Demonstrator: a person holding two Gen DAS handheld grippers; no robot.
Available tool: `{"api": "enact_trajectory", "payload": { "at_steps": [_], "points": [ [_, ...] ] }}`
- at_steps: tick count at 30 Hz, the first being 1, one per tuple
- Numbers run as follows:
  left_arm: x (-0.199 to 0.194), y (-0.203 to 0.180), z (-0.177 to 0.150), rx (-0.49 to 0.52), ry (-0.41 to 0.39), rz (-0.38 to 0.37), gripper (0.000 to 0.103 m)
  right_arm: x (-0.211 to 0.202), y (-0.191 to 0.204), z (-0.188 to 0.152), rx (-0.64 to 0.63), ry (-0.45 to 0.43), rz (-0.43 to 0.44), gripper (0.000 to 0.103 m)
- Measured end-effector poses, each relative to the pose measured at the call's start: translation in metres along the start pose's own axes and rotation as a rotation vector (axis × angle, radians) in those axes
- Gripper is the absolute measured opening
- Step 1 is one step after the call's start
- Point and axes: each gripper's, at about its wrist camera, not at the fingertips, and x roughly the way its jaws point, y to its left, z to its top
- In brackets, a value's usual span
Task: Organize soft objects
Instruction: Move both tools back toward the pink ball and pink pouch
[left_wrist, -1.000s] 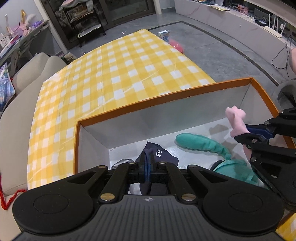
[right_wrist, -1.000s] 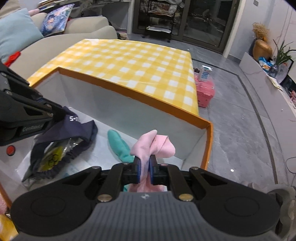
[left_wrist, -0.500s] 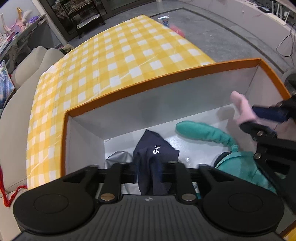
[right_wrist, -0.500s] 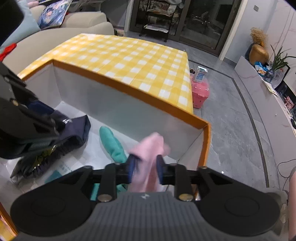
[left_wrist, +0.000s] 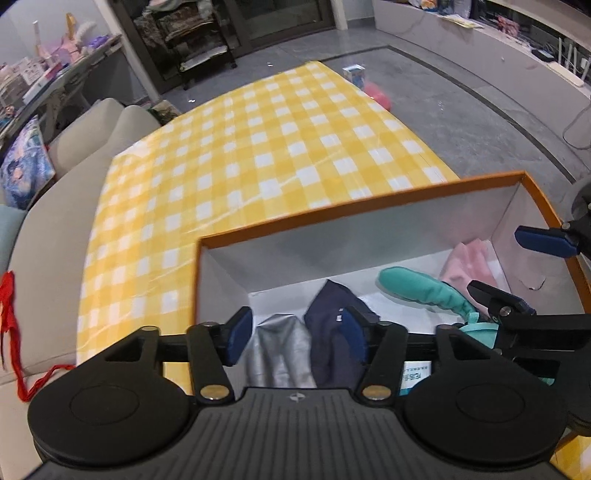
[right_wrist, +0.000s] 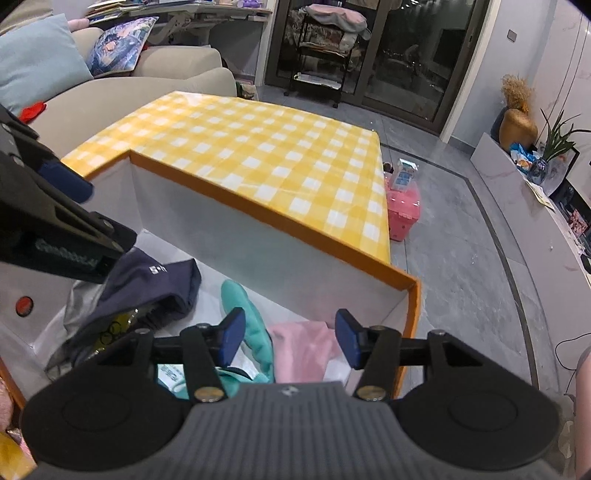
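Looking down both grippers here, each hovering over the near side of an orange-rimmed box (left_wrist: 369, 205) with white inside walls. The left gripper (left_wrist: 295, 338) has its blue pads apart and its jaws are opening, nothing pinched between them; a navy cloth (left_wrist: 332, 332) lies loose on the box floor right under the gap, on top of something silvery (left_wrist: 280, 347). The right gripper (right_wrist: 288, 338) is the same deal, jaws opening, pads spread with nothing clamped; a pink cloth (right_wrist: 306, 347) sits on the box floor below it, in the far right corner of the box. Between the navy and pink pieces is a teal soft item (right_wrist: 243, 310), lying lengthwise with its rounded tip pointing at the far wall. Box sits at the near end of a table with a yellow checked cloth (right_wrist: 258, 155). Further out: a beige sofa (right_wrist: 147, 81) to the left, a pink basket (right_wrist: 402, 210) on the grey floor beside the table's right edge, and a black shelf rack (right_wrist: 321, 55) by the glass doors at the far end.
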Motion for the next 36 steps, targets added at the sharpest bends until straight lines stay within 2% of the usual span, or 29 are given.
{"api": "enact_trajectory", "payload": {
  "at_steps": [8,13,20,25,32,36],
  "points": [
    [-0.025,0.022,-0.003,-0.040,-0.013,0.048,0.072,-0.019,0.014,0.006,-0.034,-0.035,0.015,0.054],
    [-0.047,0.040,-0.022,-0.091,-0.026,0.046,0.072,-0.032,0.021,0.009,-0.053,-0.060,0.022,0.054],
    [-0.080,0.082,-0.045,-0.153,-0.042,0.108,0.073,-0.047,0.030,0.014,-0.077,-0.089,0.030,0.054],
    [-0.093,0.117,-0.072,-0.202,-0.026,0.163,0.073,-0.058,0.045,0.013,-0.116,-0.106,0.039,0.054],
    [-0.105,0.159,-0.124,-0.301,0.002,0.199,0.073,-0.071,0.068,0.000,-0.185,-0.125,0.029,0.054],
    [-0.108,0.178,-0.158,-0.357,0.018,0.220,0.073,-0.087,0.079,-0.011,-0.209,-0.185,0.058,0.054]
  ]
}}
